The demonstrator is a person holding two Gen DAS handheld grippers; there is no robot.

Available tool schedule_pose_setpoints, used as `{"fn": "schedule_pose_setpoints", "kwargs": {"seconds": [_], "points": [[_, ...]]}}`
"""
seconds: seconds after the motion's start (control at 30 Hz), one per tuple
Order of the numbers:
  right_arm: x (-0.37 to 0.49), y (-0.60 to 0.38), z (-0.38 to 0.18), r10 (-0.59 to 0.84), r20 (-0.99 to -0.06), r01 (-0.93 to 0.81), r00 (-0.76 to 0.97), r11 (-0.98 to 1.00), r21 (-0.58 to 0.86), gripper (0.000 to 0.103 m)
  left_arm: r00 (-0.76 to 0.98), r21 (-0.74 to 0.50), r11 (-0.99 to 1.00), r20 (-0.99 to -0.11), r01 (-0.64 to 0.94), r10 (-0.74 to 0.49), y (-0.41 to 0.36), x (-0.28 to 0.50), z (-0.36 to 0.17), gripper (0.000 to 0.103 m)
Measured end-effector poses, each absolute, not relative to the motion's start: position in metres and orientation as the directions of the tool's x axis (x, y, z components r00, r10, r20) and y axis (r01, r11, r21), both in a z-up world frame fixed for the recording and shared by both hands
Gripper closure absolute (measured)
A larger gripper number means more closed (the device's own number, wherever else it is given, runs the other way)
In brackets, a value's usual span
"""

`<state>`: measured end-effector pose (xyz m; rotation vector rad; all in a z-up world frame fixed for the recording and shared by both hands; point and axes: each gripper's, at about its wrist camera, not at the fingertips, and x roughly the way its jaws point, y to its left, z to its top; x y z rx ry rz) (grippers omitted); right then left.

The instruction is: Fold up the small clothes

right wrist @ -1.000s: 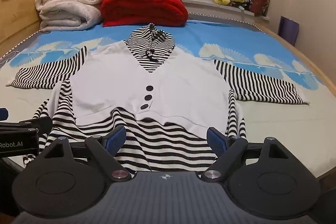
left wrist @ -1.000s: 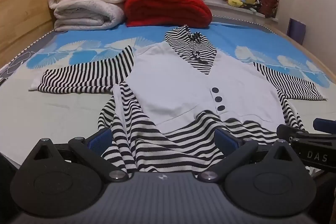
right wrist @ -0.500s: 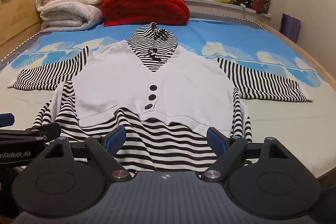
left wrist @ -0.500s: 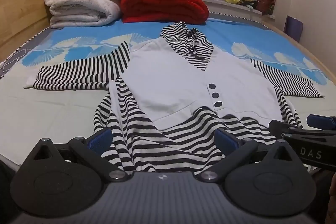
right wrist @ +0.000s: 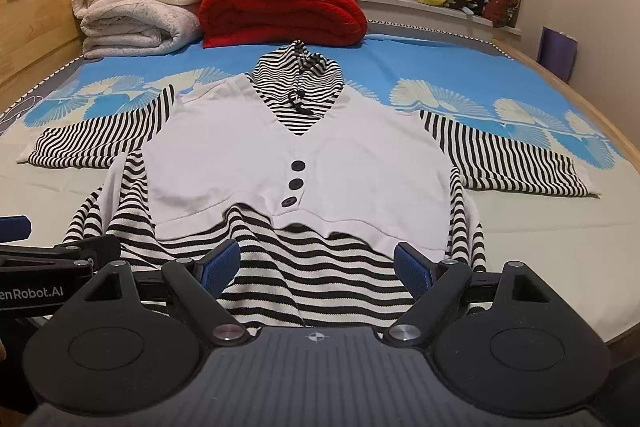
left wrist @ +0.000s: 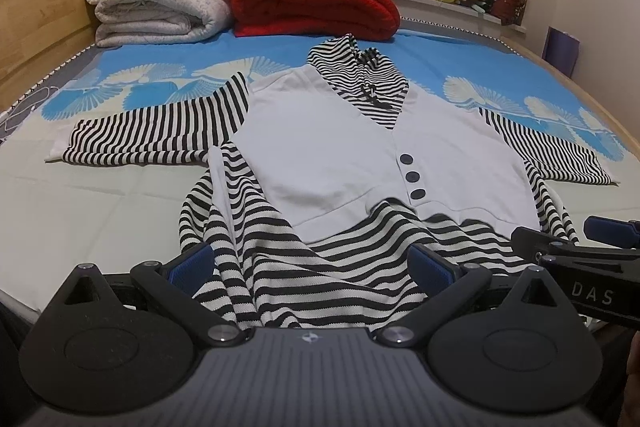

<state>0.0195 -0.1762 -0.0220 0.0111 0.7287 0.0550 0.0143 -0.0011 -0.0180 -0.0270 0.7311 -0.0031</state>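
A: Two grippers are presented at the near edge of the bed (left wrist: 48, 219). What is the condition of each tool?

B: The left gripper (left wrist: 312, 263) is held with its jaws spread wide apart; nothing is clamped. The striped hem of the garment (left wrist: 360, 163) is seen between its blue pads (left wrist: 190, 263), but whether the cloth is touched by them cannot be told. The right gripper (right wrist: 316, 263) is likewise spread wide, with no cloth pinched, and the hem lies between its fingers. In the left wrist view the right gripper is visible just beside the left one, at the right edge of the frame.

A: Where is the garment located?

B: It is laid flat, front up, in the middle of the bed. Both striped sleeves are extended sideways. A pale vest panel with three dark buttons (right wrist: 296, 183) covers the chest, and the striped hood (right wrist: 300, 75) is directed toward the far end. The lower hem is rumpled at the near edge.

A: What is placed behind it?

B: Folded white blankets (left wrist: 160, 7) and a red blanket (left wrist: 316, 7) are stacked beyond the hood.
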Motion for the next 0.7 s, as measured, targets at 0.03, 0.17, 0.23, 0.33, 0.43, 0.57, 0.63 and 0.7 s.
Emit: {"fn": "schedule_pose_setpoints", "kwargs": {"seconds": [0.03,0.17,0.23,0.33,0.43,0.57,0.63,0.7], "points": [[0.0195,-0.1762,-0.0222,0.054,-0.665,-0.047,0.745,0.998,0.029,0.018,0.744,-0.027,1.0,-0.668,-0.007,-0.013,-0.001,0.0145,-0.018,0.0],[0.0201,-0.1751,-0.0221,0.054,-0.665,-0.046,0.744,0.999,0.029,0.018,0.741,-0.029,1.0,-0.671,-0.006,-0.015,-0.0014,0.0149,-0.018,0.0],[0.0202,-0.1751,-0.022,0.054,-0.665,-0.046,0.745,0.999,0.029,0.018,0.739,-0.031,0.999,-0.673,-0.007,-0.016,-0.0012,0.0151,-0.0187,0.0],[0.0207,-0.1745,-0.0222,0.054,-0.665,-0.046,0.745,0.999,0.029,0.018,0.74,-0.032,0.999,-0.673,-0.007,-0.016,-0.0016,0.015,-0.0188,0.0],[0.0208,-0.1745,-0.0223,0.053,-0.665,-0.046,0.745,0.999,0.029,0.018,0.739,-0.032,0.999,-0.674,-0.007,-0.016,-0.0018,0.015,-0.0188,0.0],[0.0208,-0.1746,-0.0223,0.054,-0.665,-0.046,0.745,0.999,0.029,0.018,0.739,-0.033,0.999,-0.674,-0.009,-0.016,-0.0014,0.0148,-0.0187,0.0],[0.0208,-0.1746,-0.0223,0.054,-0.665,-0.047,0.745,0.998,0.029,0.018,0.739,-0.034,0.999,-0.674,-0.01,-0.016,-0.0012,0.0148,-0.0186,0.0],[0.0209,-0.1746,-0.0222,0.054,-0.665,-0.046,0.745,0.999,0.029,0.018,0.738,-0.034,0.999,-0.674,-0.01,-0.016,-0.0017,0.0149,-0.0184,0.0]]}}
